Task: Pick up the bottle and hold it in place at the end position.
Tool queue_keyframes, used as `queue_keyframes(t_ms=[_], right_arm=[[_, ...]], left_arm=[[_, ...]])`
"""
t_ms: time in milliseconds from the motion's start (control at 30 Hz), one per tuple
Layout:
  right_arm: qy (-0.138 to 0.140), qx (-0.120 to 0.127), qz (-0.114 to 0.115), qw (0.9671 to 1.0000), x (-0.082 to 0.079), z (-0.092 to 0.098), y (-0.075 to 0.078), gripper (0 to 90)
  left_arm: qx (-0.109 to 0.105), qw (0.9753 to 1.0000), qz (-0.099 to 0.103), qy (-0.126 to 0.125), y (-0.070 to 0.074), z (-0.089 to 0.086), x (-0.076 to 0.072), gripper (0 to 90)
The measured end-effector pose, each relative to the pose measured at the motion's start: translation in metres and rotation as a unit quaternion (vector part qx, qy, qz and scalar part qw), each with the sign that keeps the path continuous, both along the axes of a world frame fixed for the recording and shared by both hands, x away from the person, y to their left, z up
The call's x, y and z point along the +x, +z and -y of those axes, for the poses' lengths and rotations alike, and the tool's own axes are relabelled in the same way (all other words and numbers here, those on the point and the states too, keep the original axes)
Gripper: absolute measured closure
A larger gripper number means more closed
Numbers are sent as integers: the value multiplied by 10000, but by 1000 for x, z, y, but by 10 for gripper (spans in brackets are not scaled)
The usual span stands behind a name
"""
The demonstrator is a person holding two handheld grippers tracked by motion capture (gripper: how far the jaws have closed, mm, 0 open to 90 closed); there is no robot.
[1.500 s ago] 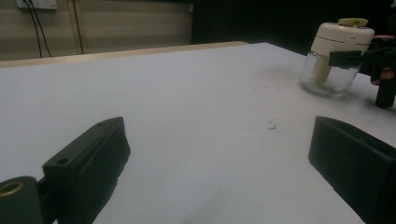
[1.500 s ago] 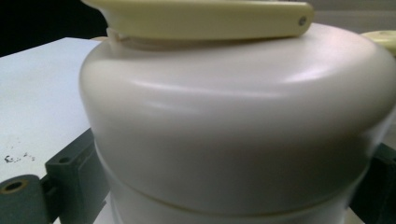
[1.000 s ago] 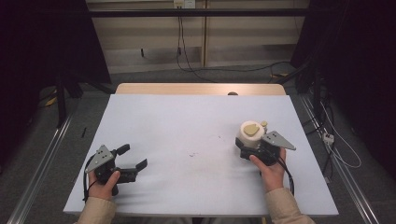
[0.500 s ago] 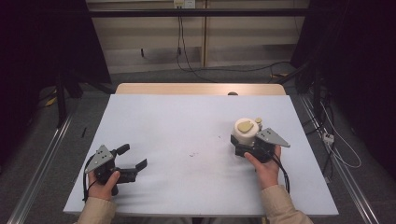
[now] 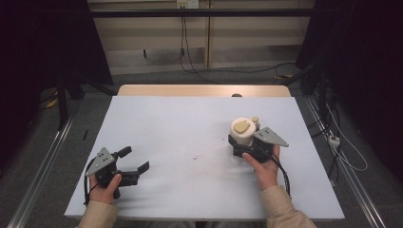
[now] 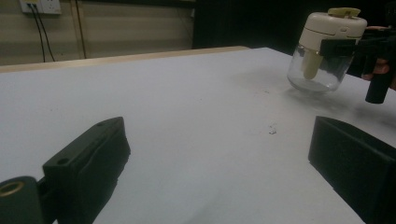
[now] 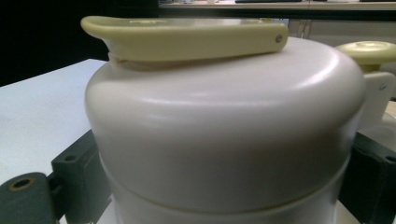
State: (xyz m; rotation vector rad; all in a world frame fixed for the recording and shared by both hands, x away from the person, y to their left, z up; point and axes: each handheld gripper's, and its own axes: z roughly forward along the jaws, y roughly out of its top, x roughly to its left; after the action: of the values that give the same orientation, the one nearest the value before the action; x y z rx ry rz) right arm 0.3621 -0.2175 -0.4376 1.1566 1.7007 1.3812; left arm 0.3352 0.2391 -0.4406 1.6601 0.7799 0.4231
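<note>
A jar with a cream lid, a yellow flip handle and a clear glass body is at the right of the white table. My right gripper is shut on the jar's lid, one jaw on each side. In the right gripper view the lid sits between the jaws of that gripper. In the left gripper view the jar leans slightly, low over the table. My left gripper rests at the near left, open with nothing between its jaws.
Small dark specks mark the sheet near the middle. A wooden strip runs along the table's far edge, with a small dark object on it. Cables lie on the floor to the right.
My right gripper has carried the jar a little to the left. The left gripper has stayed where it was.
</note>
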Motion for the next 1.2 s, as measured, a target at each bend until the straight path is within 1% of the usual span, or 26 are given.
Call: queue_keyframes(t_ms=[167, 267, 367, 600, 733, 967, 1200], right_arm=[[49, 101, 13, 9999, 4, -7, 1, 69], [85, 94, 27, 9999, 6, -11, 1, 69], [94, 173, 11, 9998, 8, -15, 1, 69], [106, 147, 19, 9998, 12, -21, 2, 69], [137, 71, 20, 9999, 14, -25, 2, 69], [167, 99, -15, 9998, 18, -32, 1, 69], [246, 73, 30, 9997, 21, -39, 2, 69]], left_arm=[[-13, 10000, -5, 3, 0, 0, 0, 43], [-12, 10000, -4, -2, 0, 0, 0, 43], [-15, 10000, -8, -2, 0, 0, 0, 43], [-12, 10000, -15, -2, 0, 0, -1, 43], [-11, 10000, -13, -9, 0, 0, -1, 43], [-28, 10000, 29, -30, 1, -1, -1, 43], [-24, 10000, 27, -30, 1, -1, -1, 43]])
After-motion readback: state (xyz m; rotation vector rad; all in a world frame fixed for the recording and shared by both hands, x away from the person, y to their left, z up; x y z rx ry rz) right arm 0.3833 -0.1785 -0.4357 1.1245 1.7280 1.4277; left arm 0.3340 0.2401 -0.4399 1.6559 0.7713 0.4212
